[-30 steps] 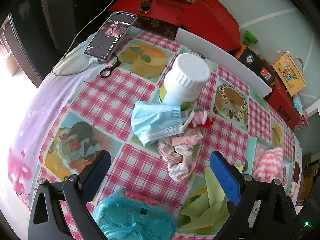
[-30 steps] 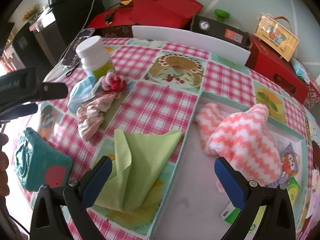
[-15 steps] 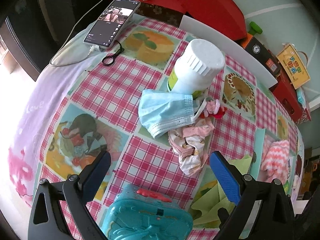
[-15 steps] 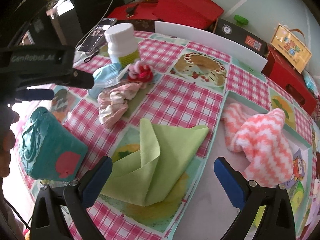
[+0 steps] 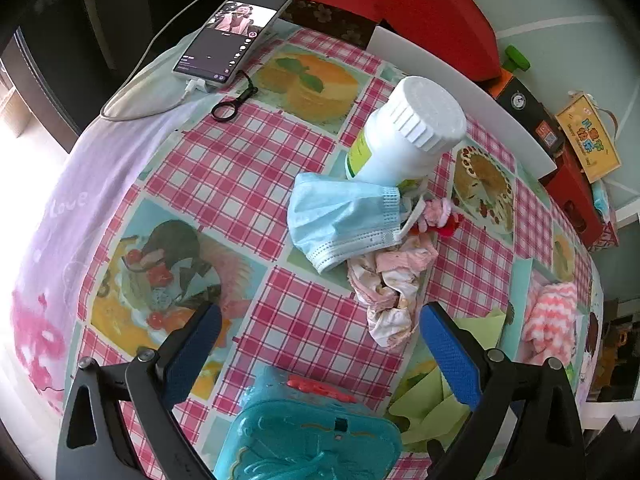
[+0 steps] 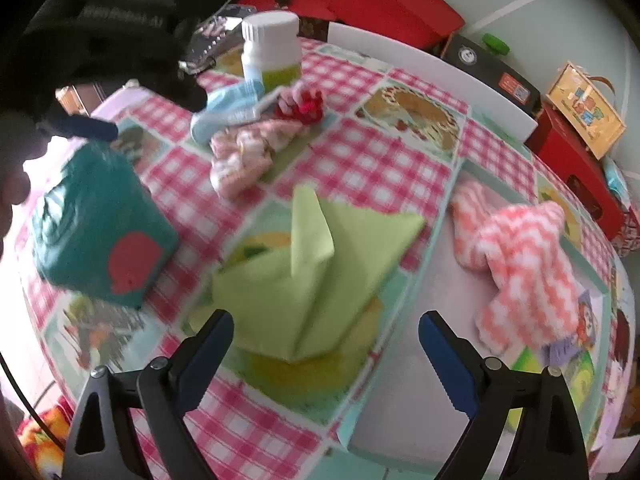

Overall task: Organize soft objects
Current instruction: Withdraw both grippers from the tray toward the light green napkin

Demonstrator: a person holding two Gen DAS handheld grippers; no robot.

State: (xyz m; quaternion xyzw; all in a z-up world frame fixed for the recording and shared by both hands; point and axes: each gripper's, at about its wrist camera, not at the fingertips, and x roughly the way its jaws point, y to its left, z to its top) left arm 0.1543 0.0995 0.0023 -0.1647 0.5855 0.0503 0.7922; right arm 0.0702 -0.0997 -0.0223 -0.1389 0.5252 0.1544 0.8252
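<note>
Fuzzy pink-striped towel (image 6: 520, 252) in pale tray (image 6: 404, 384) ahead-right of wide-open right gripper (image 6: 326, 354), folded green cloth (image 6: 320, 264) between its fingers, left gripper (image 5: 318, 350) wide above ribbed teal box (image 5: 308, 440).

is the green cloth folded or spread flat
Folded. The green cloth lies in overlapping layers, with one flap standing up in a crease at its middle, between the open fingers of the right gripper.

Looked like a home: table w/ food-print checked tablecloth (image 5: 240, 176), charging phone (image 5: 234, 36), pill bottle (image 5: 400, 136), gift boxes (image 6: 576, 148) stacked by the wall.
</note>
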